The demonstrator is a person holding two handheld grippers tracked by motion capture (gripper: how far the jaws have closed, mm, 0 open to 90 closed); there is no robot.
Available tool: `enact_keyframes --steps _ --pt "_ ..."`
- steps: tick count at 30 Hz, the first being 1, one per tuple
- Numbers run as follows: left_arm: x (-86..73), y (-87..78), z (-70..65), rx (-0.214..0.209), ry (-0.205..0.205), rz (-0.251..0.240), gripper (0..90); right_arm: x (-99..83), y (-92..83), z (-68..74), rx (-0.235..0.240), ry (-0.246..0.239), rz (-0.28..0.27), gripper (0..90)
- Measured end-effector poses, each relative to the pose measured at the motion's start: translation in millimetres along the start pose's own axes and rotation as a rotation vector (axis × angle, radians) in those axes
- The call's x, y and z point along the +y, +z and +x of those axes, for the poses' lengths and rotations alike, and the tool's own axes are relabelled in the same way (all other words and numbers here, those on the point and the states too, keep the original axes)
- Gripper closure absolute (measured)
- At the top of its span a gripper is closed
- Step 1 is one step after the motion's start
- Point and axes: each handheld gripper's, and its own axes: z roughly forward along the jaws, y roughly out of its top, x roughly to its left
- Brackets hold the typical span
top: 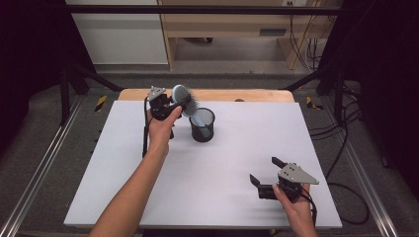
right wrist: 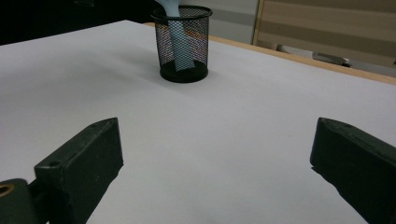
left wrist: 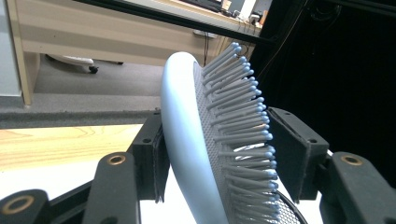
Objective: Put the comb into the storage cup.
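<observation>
Standing handle-down in the mesh cup (top: 202, 126), light, stiff hairbrush (top: 184, 98); left gripper (top: 170, 104) jaws loosely bracketing its head, best gripped across smooth back and bristles; right gripper (top: 264, 174) jaws apart.

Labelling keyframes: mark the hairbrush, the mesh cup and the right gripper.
hairbrush (left wrist: 191, 140): left gripper view, pale blue back of the head
mesh cup (right wrist: 183, 44): right gripper view, black mesh wall
right gripper (top: 266, 172): high view, midway between its jaws

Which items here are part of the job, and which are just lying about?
In the job:
- light blue hairbrush, handle down in the cup
- black mesh cup
- left gripper, at the brush head

Just lying about:
- right gripper, fingers apart, idle
- white table
</observation>
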Motion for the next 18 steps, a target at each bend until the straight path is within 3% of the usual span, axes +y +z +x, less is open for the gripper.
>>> enact_keyframes --steps 9,18 --pt "-0.6 -0.8 4.5 0.000 -0.017 0.007 41.6 -0.2 0.3 -0.1 -0.001 -0.002 0.001 2.7" --pt "-2.2 0.3 3.4 0.002 0.000 0.026 38.7 -0.2 0.3 0.1 0.003 -0.001 0.000 2.7"
